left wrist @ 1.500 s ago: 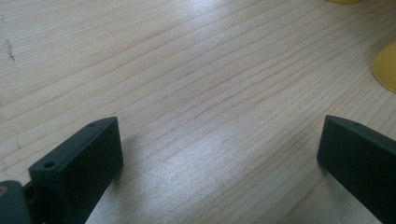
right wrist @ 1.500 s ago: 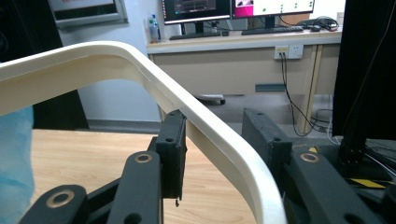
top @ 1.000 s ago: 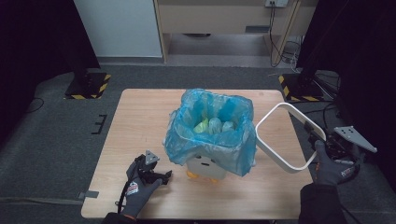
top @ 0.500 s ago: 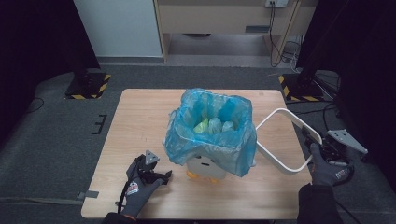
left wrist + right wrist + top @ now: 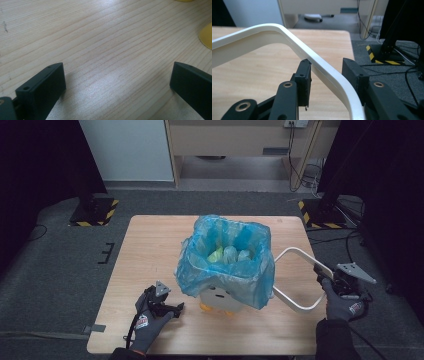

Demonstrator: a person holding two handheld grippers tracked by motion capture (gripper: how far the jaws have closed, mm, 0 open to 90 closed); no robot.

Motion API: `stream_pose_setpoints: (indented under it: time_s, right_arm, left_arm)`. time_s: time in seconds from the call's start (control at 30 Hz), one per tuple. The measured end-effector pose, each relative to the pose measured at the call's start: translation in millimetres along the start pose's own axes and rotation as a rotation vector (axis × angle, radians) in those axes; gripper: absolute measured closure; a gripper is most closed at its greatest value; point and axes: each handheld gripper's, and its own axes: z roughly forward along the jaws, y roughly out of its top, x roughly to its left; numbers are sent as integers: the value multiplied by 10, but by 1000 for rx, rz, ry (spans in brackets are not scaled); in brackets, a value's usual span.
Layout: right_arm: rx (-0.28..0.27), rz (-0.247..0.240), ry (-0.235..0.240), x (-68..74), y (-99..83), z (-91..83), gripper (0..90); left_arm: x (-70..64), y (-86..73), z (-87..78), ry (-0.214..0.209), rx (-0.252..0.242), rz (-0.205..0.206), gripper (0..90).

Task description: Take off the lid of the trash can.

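Observation:
A white bin (image 5: 220,298) on yellow feet (image 5: 205,307) stands mid-table, lined with a blue plastic bag (image 5: 227,272) holding pale green and white items. A white ring-shaped frame (image 5: 299,308) lies low at the bin's right, reaching past the table edge. My right gripper (image 5: 323,273) is at its outer end. In the right gripper view the frame (image 5: 287,32) runs between the jaws of that gripper (image 5: 325,63): the left jaw touches it and a dark gap shows at the right jaw. My left gripper (image 5: 175,309) rests on the table left of the bin, its jaws (image 5: 117,72) wide open on bare wood.
The wooden table (image 5: 150,250) has free room on its left half and behind the bin. A yellow foot (image 5: 206,35) shows at the right of the left gripper view. Black stands with striped bases (image 5: 95,210) are on the floor beyond both far corners.
My right gripper has brought the white frame down and toward me, from raised beside the bin to low at the table's right edge. The left gripper has stayed still.

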Motion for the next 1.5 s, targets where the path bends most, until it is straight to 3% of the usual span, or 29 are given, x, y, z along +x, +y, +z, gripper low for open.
stream_pose_setpoints:
  time_s: [0.3,0.5,0.87,1.23,1.5]
  right_arm:
    - [79,-71,42,194,-119,156,599]
    - [116,-55,74,257,-191,234,599]
    - [247,-73,95,212,-398,381,578]
    - [316,-43,117,160,-500,447,583]
    - [358,-59,132,117,-549,480,563]
  left_arm:
    - [0,0,0,0,0,0,0]
    - [0,0,0,0,0,0,0]
    - [-1,-1,-1,0,0,1,0]
    - [-2,-1,-1,0,0,1,0]
    - [-2,-1,-1,0,0,1,0]
